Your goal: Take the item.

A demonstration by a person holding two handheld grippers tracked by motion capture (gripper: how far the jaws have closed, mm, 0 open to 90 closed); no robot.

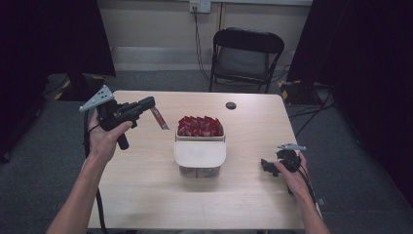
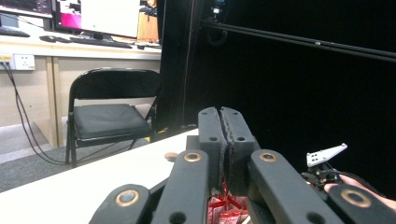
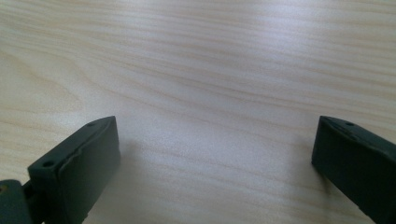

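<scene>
I am holding the left gripper [image 1: 155, 108] above the table [image 1: 243, 195], jaws clenched on a red packet [image 1: 159, 118] hanging left of the container [image 1: 200, 151] of red packets. I am resting the right gripper [image 1: 267, 165] low at the table's right, jaws released.

Red sachet [image 1: 159, 118] hangs tilted, pinched, just left of sachet-filled box [image 1: 200, 154].
</scene>
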